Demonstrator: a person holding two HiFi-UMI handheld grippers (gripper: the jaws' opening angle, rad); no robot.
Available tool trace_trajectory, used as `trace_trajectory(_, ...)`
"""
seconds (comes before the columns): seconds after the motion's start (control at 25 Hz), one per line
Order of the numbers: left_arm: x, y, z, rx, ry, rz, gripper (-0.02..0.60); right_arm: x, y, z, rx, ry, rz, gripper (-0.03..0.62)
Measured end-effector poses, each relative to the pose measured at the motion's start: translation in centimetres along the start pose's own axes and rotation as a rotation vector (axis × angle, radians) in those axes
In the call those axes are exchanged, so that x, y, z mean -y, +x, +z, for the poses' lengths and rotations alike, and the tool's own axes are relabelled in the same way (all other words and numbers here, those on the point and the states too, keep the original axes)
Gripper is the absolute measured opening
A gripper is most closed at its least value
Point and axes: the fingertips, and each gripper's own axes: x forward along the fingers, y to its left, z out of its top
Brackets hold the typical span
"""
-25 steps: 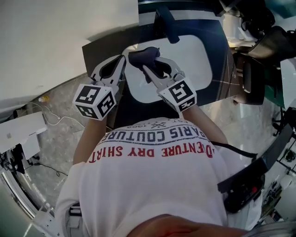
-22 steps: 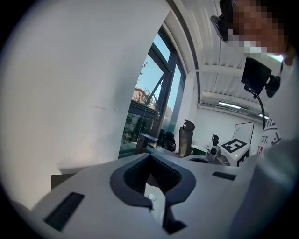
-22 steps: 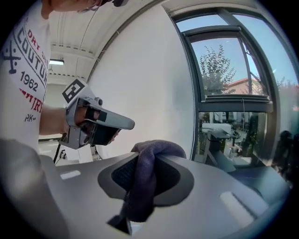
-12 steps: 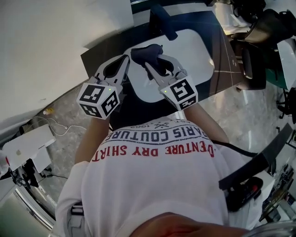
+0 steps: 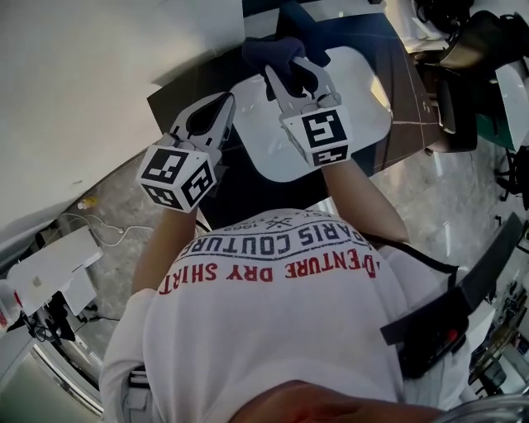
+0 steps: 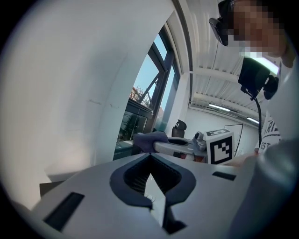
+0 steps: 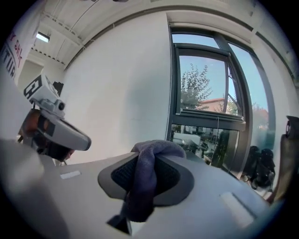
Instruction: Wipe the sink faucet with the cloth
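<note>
My right gripper (image 5: 283, 69) is shut on a dark purple cloth (image 5: 271, 51), held over the far rim of the white sink basin (image 5: 269, 153). Just beyond the cloth shows the dark faucet (image 5: 292, 11), mostly hidden by it. In the right gripper view the cloth (image 7: 144, 184) bunches over the pads and hangs down between them. My left gripper (image 5: 228, 99) hovers over the sink's left edge, shut with nothing in it. Seen from the left gripper (image 6: 150, 159), the cloth (image 6: 148, 139) sticks out of the right gripper's fingers (image 6: 175, 146).
The sink sits in a dark countertop (image 5: 178, 89) against a white wall (image 5: 83, 74). Black equipment (image 5: 463, 91) stands to the right on the stone floor. A white box (image 5: 45, 268) and cables lie at lower left. Windows (image 7: 208, 93) stand behind the sink.
My right gripper has carried the cloth away from me, from over the basin's middle to its far rim by the faucet. The left gripper has stayed about where it was.
</note>
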Motion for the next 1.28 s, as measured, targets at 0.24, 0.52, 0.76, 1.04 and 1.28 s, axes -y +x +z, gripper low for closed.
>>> trace_trajectory(0.24,-1.8,0.3,-1.0,-0.016,-0.023,-0.004,0.002,2.4,4.0,1.2,0.001,-0.038,-0.091,0.072)
trace_trajectory(0.52,-3.7,1.2,-2.3,-0.033,-0.049,-0.003,0.002,5.8,8.2,-1.2,-0.094,-0.042,-0.218,0.072)
trace_trajectory(0.76,-4.5,1.2,-3.0,-0.040,-0.060,0.010,0.002,6.6,9.4,-3.2,-0.150,-0.037,-0.281,0.072)
trace_trajectory(1.04,-4.9,1.0,-3.4,-0.044,-0.064,0.022,0.001,6.0,9.8,-4.6,-0.184,-0.074,-0.317,0.072)
trace_trajectory(1.28,-5.4,0.6,-4.3,-0.059,-0.061,0.033,0.002,5.4,9.9,-9.4,-0.251,0.008,-0.320,0.072)
